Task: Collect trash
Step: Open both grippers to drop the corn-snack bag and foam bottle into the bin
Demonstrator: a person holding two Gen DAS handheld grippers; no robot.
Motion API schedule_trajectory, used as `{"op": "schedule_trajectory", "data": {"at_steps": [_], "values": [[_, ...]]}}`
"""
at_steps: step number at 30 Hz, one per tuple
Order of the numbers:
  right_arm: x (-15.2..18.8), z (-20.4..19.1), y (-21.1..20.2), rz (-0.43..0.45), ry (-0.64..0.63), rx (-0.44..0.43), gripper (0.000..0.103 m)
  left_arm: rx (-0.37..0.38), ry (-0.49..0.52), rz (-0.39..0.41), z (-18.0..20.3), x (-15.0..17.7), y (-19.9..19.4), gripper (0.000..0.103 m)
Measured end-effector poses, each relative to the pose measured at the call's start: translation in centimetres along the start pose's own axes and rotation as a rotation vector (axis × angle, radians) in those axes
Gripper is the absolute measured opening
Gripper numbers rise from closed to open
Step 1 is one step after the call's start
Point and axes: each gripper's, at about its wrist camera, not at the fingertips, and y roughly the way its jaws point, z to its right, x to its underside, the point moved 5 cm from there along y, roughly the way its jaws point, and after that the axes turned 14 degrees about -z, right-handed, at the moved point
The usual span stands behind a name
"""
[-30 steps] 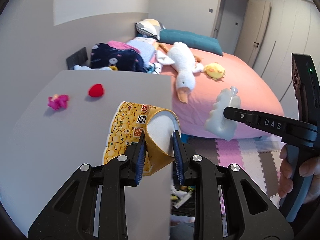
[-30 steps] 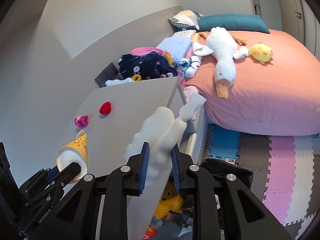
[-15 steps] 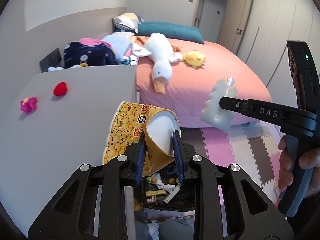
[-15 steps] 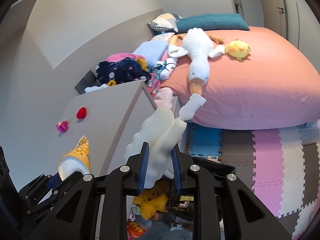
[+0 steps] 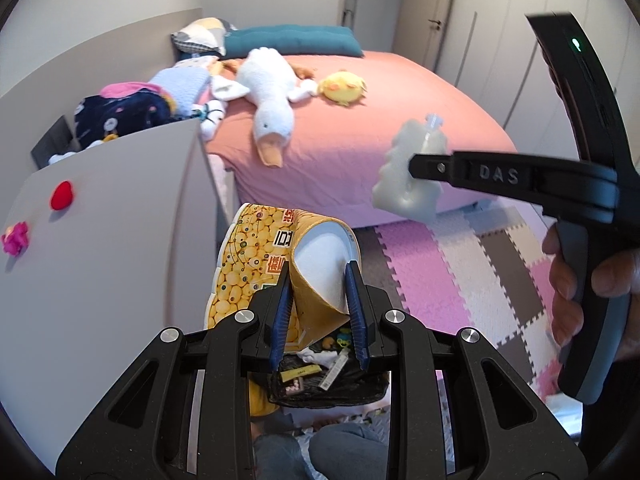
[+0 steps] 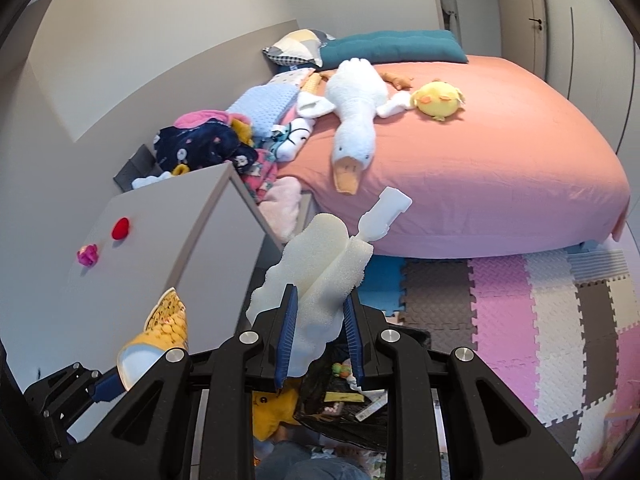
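Observation:
My left gripper (image 5: 318,280) is shut on a crushed yellow paper cup (image 5: 276,264) with a white inside, held just past the table's right edge. My right gripper (image 6: 319,308) is shut on a white sponge brush (image 6: 320,272) with a plastic handle; it also shows in the left wrist view as the white sponge brush (image 5: 408,176). Below both grippers a black trash bag (image 5: 328,380) lies open with wrappers inside; the black trash bag (image 6: 344,396) shows under the right fingers too. The cup (image 6: 160,332) appears at lower left in the right wrist view.
A grey table (image 5: 100,240) at left carries a red ball (image 5: 62,195) and a pink toy (image 5: 15,238). Behind is a bed (image 5: 360,140) with a plush goose (image 5: 268,104) and yellow plush (image 5: 344,87). Foam mats (image 5: 460,280) cover the floor. A hand (image 5: 580,280) grips the right tool.
Both grippers have swung right, off the table toward the floor beside it. The trash bag has come into view beneath them. Cup and sponge brush stay gripped.

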Motion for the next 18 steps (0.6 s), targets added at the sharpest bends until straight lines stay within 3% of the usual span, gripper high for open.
{"op": "schedule_trajectory", "data": {"at_steps": [2,3,4,5,6,7,9,18], "values": [[0.1,0.4,0.2,-0.005,0.0,0.009,0.027,0.011,0.016,-0.016,0.5,0.0,0.6,0.027],[0.1,0.6,0.5,-0.021,-0.01,0.028,0.034,0.018,0.032,-0.033,0.8,0.1,0.9,0.028],[0.2,0.6,0.6,-0.031,-0.019,0.041,0.041,0.008,0.039,-0.043,1.0,0.2,1.2,0.044],[0.2,0.9,0.9,-0.036,-0.021,0.073,0.057,-0.011,0.043,-0.048,0.9,0.2,1.4,0.06],[0.2,1.1,0.9,-0.031,-0.019,0.095,0.064,-0.041,0.044,-0.042,0.8,0.2,1.5,0.091],[0.1,1.5,0.9,-0.022,-0.015,0.124,0.065,-0.074,0.043,-0.017,0.6,0.3,1.3,0.094],[0.1,2.3,0.9,-0.012,0.003,0.171,0.067,-0.086,0.047,-0.014,0.2,0.6,1.1,0.094],[0.2,3.5,1.5,-0.025,0.03,0.162,0.067,-0.107,0.032,-0.021,-1.0,0.9,0.6,0.094]]}}
